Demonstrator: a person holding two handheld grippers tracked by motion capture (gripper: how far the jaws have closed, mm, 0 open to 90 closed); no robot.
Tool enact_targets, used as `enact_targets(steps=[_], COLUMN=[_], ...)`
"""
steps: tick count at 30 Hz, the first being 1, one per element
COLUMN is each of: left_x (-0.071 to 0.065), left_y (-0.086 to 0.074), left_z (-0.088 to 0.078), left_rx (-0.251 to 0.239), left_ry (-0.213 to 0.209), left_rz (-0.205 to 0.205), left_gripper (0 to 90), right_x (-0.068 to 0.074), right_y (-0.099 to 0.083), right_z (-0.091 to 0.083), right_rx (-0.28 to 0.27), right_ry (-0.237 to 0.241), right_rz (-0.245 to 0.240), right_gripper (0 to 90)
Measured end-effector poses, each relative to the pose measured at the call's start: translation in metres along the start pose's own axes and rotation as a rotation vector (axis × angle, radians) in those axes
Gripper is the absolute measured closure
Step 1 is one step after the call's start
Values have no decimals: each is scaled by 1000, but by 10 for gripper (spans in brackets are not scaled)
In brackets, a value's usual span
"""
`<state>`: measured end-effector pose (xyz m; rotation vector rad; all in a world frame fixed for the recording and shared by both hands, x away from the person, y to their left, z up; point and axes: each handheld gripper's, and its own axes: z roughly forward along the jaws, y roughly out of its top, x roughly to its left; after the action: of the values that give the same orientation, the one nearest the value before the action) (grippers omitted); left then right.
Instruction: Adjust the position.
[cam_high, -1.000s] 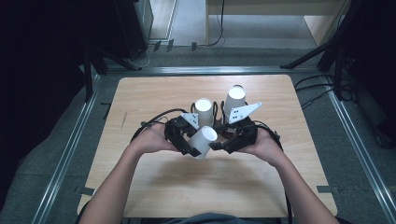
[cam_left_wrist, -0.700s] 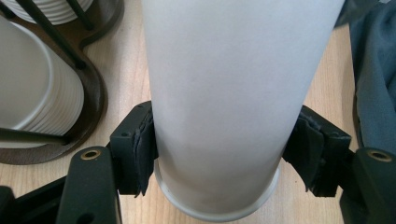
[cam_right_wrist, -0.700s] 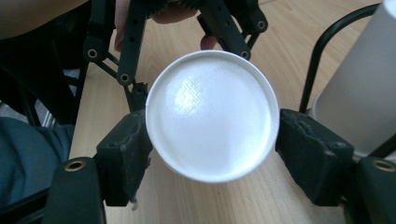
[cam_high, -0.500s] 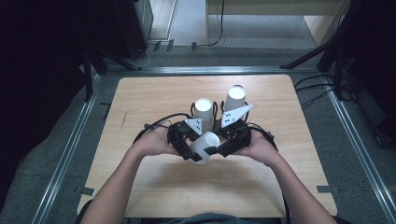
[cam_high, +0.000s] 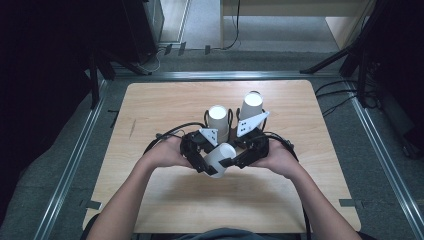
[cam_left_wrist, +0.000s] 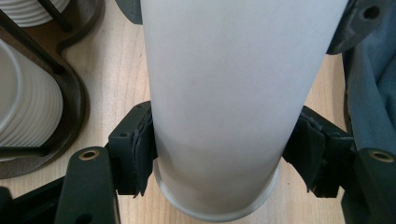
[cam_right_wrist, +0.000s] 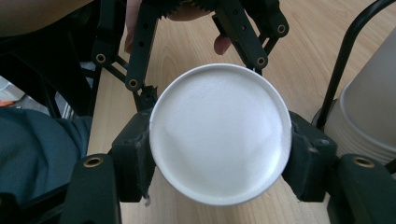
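Both forearms come in low and angle inward, so the hands meet over the near middle of the table (cam_high: 150, 200). The left gripper (cam_high: 197, 152) pinches the white cup (cam_high: 220, 159) around its wall, the cup lying on its side above the wood. The right gripper (cam_high: 245, 154) has just been closing; its pads seem to press on the cup's flat end. Behind, two cup stacks (cam_high: 218, 120) stand in a wire rack.

Cup (cam_high: 220, 159) lay sideways above the counter (cam_high: 300, 200), between my left tool (cam_high: 199, 156) and right tool (cam_high: 246, 154). Two cup stacks (cam_high: 218, 119) stood just behind, in a rack.
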<state>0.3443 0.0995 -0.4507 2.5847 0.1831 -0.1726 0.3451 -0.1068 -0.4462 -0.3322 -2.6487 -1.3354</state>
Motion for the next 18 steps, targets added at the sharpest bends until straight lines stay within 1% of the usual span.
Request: enact_targets(steps=[3,6,7,9,10,11,13,14,16,18], left_x=[-1,-1,-1,0,0,1,2,2,3,4], left_y=[0,1,0,-1,-1,-1,-2,-3,-3,-5], left_z=[-2,-4,-4,-5,-5,-5,-5,-5,-6,-7], left_rx=[-7,-31,-39,-73,-79,-83,-94,-105,-117,-131], left_ry=[10,13,21,15,10,16,13,22,23,28], left_rz=[7,-5,-8,-26,-43,-52,-71,-80,-95,-100], left_gripper=[290,274,268,243,212,176,139,124,110,104], right_x=[0,1,1,2,2,2,1,0,0,0], right_y=[1,1,2,2,2,2,1,1,0,-1], right_z=[-1,-4,-5,-8,-9,-11,-14,-16,-19,-22], right_rx=[-8,-11,-17,-24,-28,-31,-37,-42,-47,-55], right_ry=[-7,-9,-12,-20,-23,-24,-33,-37,-45,-51], right_rz=[-8,-3,0,1,-1,4,3,4,6,6], right_gripper=[358,357,357,356,355,356,355,354,354,354])
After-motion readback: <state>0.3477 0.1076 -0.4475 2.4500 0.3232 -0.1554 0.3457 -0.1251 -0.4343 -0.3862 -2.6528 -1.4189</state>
